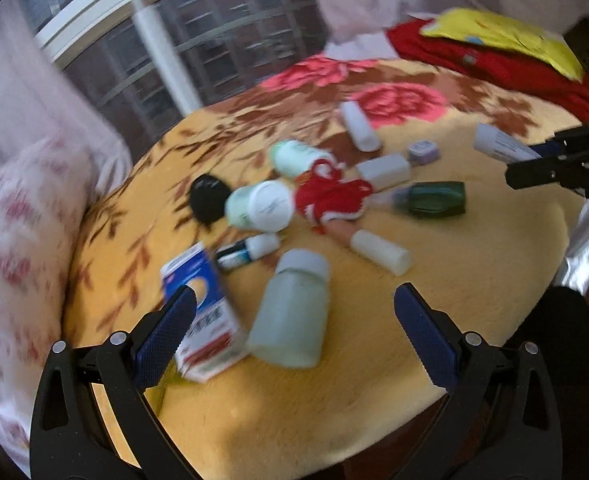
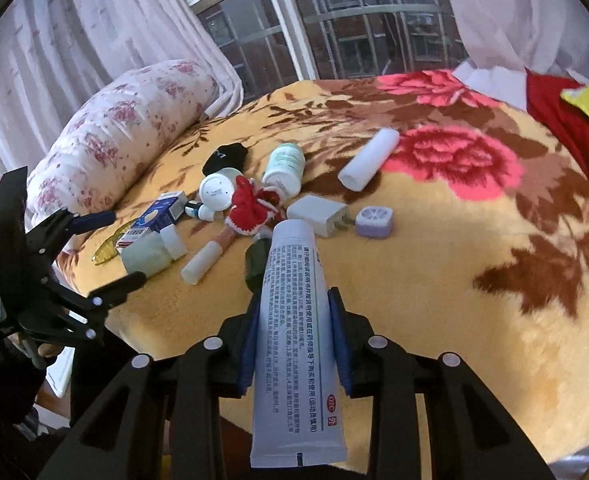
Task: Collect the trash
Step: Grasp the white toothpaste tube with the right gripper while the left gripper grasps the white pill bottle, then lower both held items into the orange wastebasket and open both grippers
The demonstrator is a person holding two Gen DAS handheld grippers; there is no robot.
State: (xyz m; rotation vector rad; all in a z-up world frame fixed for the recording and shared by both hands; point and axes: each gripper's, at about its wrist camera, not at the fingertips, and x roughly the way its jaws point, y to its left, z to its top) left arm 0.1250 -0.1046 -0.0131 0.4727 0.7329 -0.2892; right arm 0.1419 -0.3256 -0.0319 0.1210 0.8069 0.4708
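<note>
The right gripper (image 2: 294, 340) is clamped on the white ointment tube (image 2: 294, 320), lifted over the blanket's (image 2: 454, 280) near edge; carry it level, grip steady. The left gripper (image 1: 294, 320) hangs apart, probably over the pale green bottle (image 1: 294, 312).

1. Bed (image 2: 434, 280) covered by a yellow floral blanket.
2. Rolled floral quilt (image 2: 122, 128) along the bed's window-side edge.
3. White-framed window (image 2: 278, 24), barred; brick building outside.
4. Sheer pink curtains (image 2: 106, 28) on both sides, daylit.
</note>
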